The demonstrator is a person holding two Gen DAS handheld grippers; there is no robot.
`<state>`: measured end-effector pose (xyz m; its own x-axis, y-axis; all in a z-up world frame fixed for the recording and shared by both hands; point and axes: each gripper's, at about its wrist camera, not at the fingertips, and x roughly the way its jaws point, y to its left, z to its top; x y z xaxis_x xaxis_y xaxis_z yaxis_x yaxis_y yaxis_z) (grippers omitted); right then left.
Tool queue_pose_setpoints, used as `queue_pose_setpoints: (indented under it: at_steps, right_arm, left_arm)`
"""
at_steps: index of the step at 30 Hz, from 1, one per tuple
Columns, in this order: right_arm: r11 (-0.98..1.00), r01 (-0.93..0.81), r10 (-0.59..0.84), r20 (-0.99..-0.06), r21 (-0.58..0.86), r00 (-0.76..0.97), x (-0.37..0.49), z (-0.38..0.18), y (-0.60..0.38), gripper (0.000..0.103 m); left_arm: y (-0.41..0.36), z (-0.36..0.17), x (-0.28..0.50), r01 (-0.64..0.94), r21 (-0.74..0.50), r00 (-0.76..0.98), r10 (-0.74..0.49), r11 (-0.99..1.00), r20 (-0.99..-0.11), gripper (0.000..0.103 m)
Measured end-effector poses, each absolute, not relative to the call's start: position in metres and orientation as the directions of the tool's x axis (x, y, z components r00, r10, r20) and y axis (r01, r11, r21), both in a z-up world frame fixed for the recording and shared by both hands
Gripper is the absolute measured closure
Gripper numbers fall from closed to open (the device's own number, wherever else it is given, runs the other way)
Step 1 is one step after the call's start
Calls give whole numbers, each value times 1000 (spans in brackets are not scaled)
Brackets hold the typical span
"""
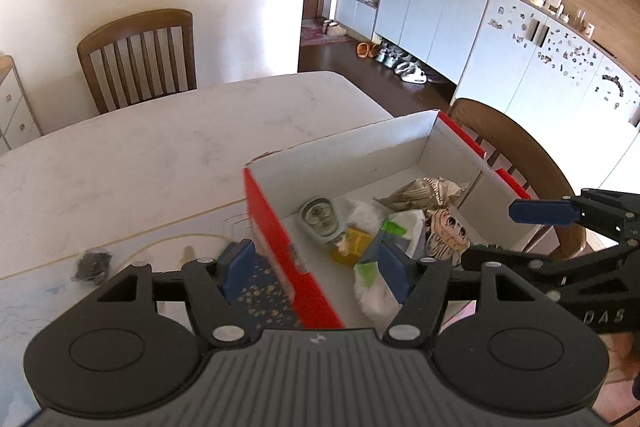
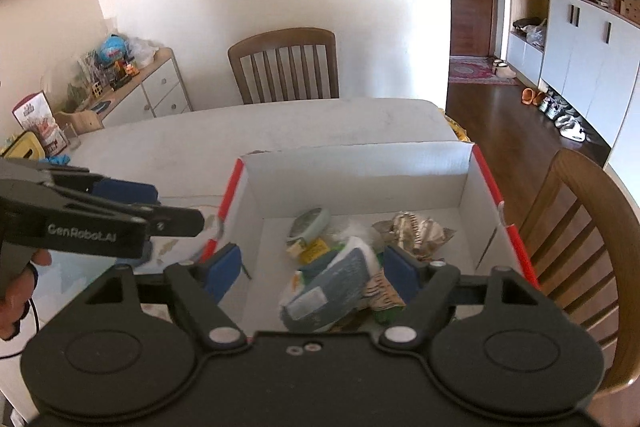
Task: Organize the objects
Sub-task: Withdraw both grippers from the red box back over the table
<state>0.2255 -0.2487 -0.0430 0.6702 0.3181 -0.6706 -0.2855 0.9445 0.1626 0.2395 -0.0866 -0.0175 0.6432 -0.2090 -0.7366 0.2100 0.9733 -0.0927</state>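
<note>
A red and white cardboard box (image 1: 276,239) (image 2: 356,171) stands on the white table (image 1: 140,147) (image 2: 280,123). It holds several small things: a round tin (image 1: 320,217) (image 2: 308,223), a yellow packet (image 1: 354,243) (image 2: 314,251), crumpled paper (image 1: 424,193) (image 2: 412,229) and a blue-grey pouch (image 2: 332,291). My left gripper (image 1: 316,267) is open, its jaws straddling the box's left wall. My right gripper (image 2: 314,267) is open and empty above the box's contents; it also shows in the left wrist view (image 1: 560,227).
A small grey clump (image 1: 93,264) lies on the table left of the box. Wooden chairs stand at the far side (image 1: 140,59) (image 2: 284,67) and right (image 1: 516,155) (image 2: 580,227). A cluttered low cabinet (image 2: 132,87) stands at the left wall.
</note>
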Motion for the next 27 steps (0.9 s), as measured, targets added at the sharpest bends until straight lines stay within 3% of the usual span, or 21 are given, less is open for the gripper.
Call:
queue_pose_setpoints:
  at_steps: [10,14,24,27]
  right_arm:
    - [944,-280,324,-646,174,691,206,-43,-199,13]
    - [939,-290,339,-634,185,695,200,-42,-179,4]
    - [916,-353,390,-627,190,674,193,-44,-125,1]
    - [910,-375,398,-635,179,662,192,-46,-110,1]
  left_arm:
    - [-36,-11,209,200,-68,683,-189,977,-706,21]
    - [-15,-11,201,182,-54,697,-168,982,-698,20]
    - [40,-11,188,136,-47,725,-131,990,-676,18]
    - [58,-14,188,107,-62,726,-121,992,-677,5]
